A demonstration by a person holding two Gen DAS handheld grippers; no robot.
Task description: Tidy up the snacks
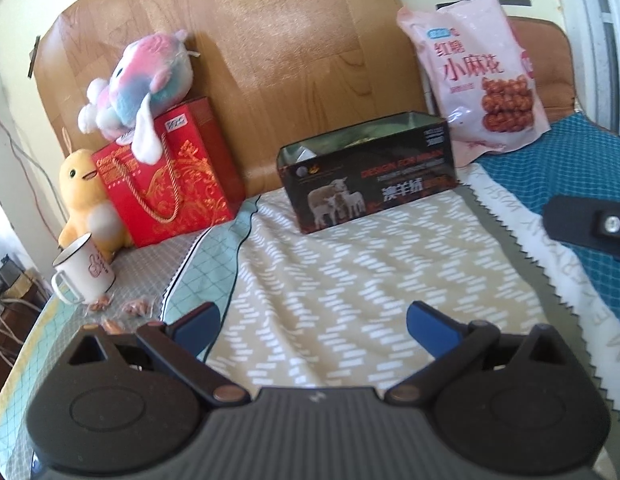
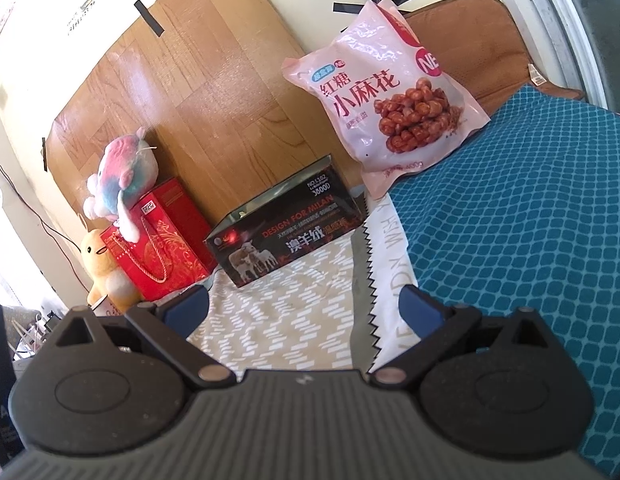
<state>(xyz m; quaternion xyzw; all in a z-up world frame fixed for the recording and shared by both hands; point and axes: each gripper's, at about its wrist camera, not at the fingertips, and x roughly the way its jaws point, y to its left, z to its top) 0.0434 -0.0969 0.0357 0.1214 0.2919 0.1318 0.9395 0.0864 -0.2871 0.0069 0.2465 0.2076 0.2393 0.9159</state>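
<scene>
A pink snack bag (image 1: 475, 76) (image 2: 389, 92) leans upright against the back wall at the right. A black open-top box with sheep printed on it (image 1: 369, 176) (image 2: 286, 228) stands on the patterned cloth in the middle. Several small wrapped snacks (image 1: 122, 312) lie on the cloth at the left, by a white mug (image 1: 84, 270). My left gripper (image 1: 313, 324) is open and empty, low over the beige cloth, well short of the box. My right gripper (image 2: 306, 308) is open and empty, also short of the box; part of it shows in the left wrist view (image 1: 589, 224).
A red gift bag (image 1: 170, 176) (image 2: 162, 236) stands at the left with a pastel plush (image 1: 142, 84) (image 2: 118, 172) on top and a yellow plush (image 1: 86, 200) (image 2: 104, 268) beside it. A wooden board (image 1: 270, 40) backs the surface. A teal mat (image 2: 529, 208) covers the right side.
</scene>
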